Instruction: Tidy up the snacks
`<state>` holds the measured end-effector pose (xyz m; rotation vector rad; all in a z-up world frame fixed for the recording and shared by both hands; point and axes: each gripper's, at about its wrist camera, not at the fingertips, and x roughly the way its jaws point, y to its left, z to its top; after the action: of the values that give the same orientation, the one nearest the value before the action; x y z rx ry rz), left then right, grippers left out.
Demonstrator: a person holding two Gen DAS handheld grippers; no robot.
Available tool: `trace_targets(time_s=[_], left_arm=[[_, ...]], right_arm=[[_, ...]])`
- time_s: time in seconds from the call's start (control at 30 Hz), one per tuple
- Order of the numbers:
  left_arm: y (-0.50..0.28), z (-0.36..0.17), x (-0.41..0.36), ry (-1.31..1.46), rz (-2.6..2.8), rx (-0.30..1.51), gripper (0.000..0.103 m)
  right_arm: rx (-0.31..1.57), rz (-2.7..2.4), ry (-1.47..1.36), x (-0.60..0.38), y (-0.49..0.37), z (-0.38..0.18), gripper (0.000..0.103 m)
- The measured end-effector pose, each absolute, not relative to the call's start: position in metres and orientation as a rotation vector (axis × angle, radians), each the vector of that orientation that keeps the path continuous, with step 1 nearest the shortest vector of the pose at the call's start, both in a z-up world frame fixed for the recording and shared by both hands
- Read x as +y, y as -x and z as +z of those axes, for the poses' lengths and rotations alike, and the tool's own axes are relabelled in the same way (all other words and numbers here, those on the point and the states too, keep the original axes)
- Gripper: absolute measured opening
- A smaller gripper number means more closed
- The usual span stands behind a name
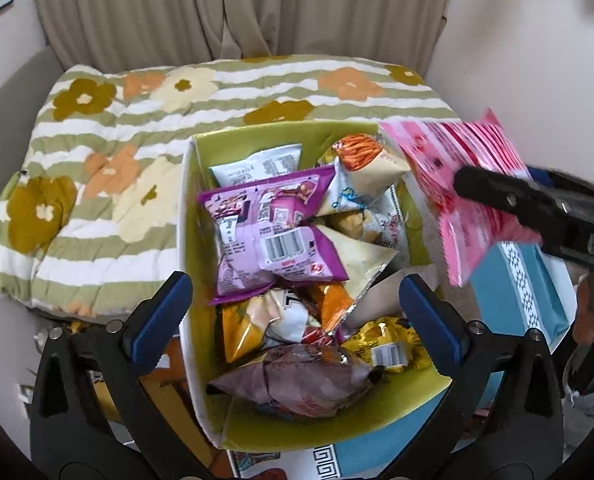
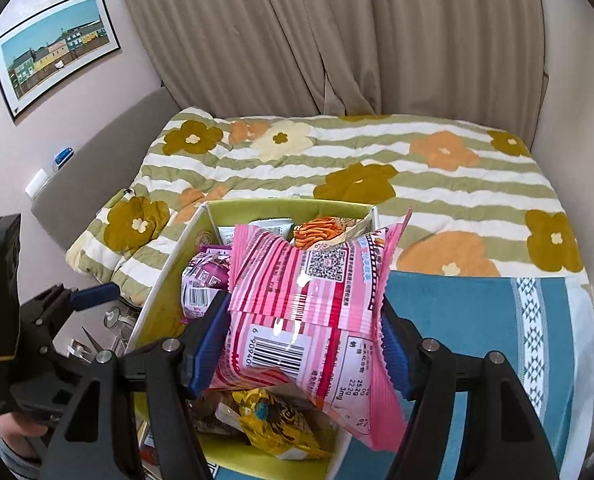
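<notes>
A green-lined box [image 1: 257,130] stands below me, holding several snack packets. A purple packet [image 1: 273,232] lies on top of the pile, with an orange-printed one [image 1: 361,152] behind it and a brown one [image 1: 297,384] at the near end. My left gripper [image 1: 295,292] hangs wide open above the box with nothing between its blue pads. My right gripper [image 2: 303,340] is shut on a pink striped packet [image 2: 309,304] and holds it over the box's right side. In the left wrist view, that pink packet [image 1: 469,184] sits at the box's right rim.
The box [image 2: 257,206] rests against a floral green-striped quilt [image 2: 417,184]. A teal cloth with a white patterned band [image 2: 477,320] lies to its right. Beige curtains [image 2: 297,40] hang behind. Small glass items [image 2: 117,320] sit left of the box.
</notes>
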<state>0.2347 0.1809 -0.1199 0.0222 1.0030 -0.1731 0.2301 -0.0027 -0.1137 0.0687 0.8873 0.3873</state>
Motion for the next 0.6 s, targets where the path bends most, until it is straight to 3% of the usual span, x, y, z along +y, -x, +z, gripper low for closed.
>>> trace_targets(time_s=[0.07, 0.1, 0.2, 0.43, 0.6], left_arm=[[-0.235, -0.122, 0.183, -0.030, -0.166, 1.009, 0.102], [-0.234, -0.124, 0.183, -0.034, -0.163, 1.011, 0.102], [-0.232, -0.126, 0.183, -0.044, -0.142, 1.012, 0.102], [-0.211, -0.120, 0.172, -0.045, -0.088, 0.987, 0.102], [-0.180, -0.082, 0.147, -0.061, -0.061, 0.903, 0.102]], right_arm=[[0.897, 0.400, -0.069, 0.004, -0.239, -0.117, 0.070], [0.909, 0.410, -0.064, 0.009, -0.245, -0.119, 0.083], [0.905, 0.417, -0.078, 0.015, -0.251, -0.123, 0.101], [0.886, 0.369, -0.100, -0.003, -0.230, -0.126, 0.102], [0.813, 0.391, -0.087, -0.020, -0.204, -0.096, 0.102]])
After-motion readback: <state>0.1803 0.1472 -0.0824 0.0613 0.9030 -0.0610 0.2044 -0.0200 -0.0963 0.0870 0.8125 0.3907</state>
